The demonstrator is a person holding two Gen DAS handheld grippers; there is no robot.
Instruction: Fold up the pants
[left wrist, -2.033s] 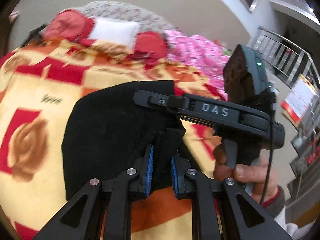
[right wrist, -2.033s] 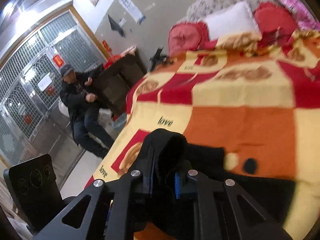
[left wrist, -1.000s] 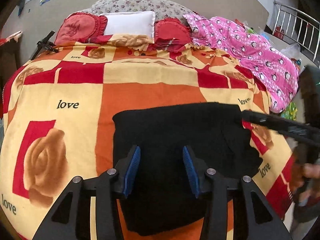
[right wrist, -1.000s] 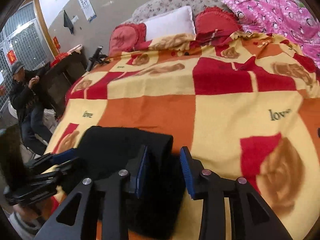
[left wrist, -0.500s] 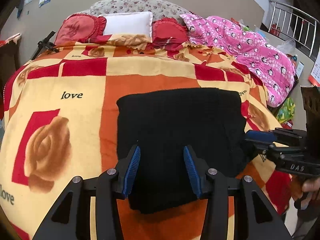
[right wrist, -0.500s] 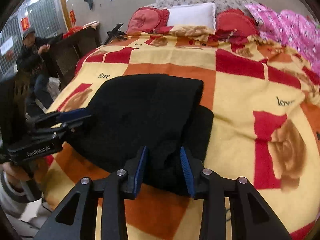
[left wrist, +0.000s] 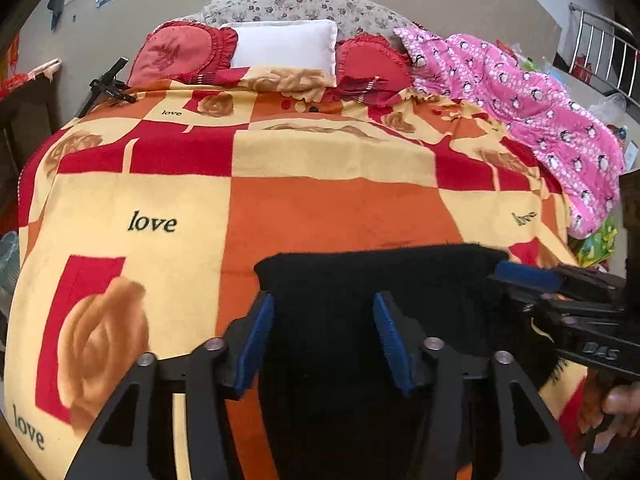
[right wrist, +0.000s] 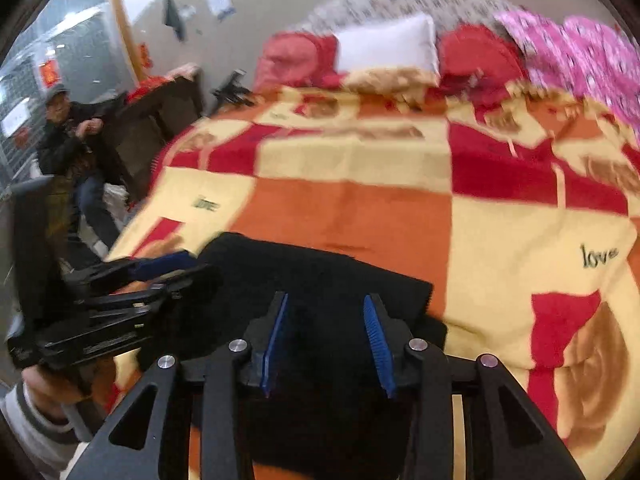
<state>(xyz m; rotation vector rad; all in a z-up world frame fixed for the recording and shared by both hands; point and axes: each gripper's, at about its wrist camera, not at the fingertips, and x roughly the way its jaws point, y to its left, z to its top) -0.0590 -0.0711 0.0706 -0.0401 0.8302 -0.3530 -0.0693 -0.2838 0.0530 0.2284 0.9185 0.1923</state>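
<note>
the black pants (left wrist: 372, 300) lie folded into a compact block on the near edge of the bed, on the orange, red and cream blanket (left wrist: 328, 208) printed with roses and the word "love"; the left tool (left wrist: 324, 340) hangs over the near side of the pants with its blue-padded jaws spread apart and nothing between them; the right tool (right wrist: 324, 344) stands likewise over the cloth, jaws apart and gripping nothing; in the left wrist view the right tool comes in from the right edge at the pants' right corner, and in the right wrist view the left tool (right wrist: 160, 276) reaches in at the pants' left corner; a white pillow (left wrist: 284, 46) sits between two red cushions at the head of the bed; a pink quilt (left wrist: 520, 104) lies along the bed's right side; a seated person (right wrist: 72, 136) is off to the left of the bed.
</note>
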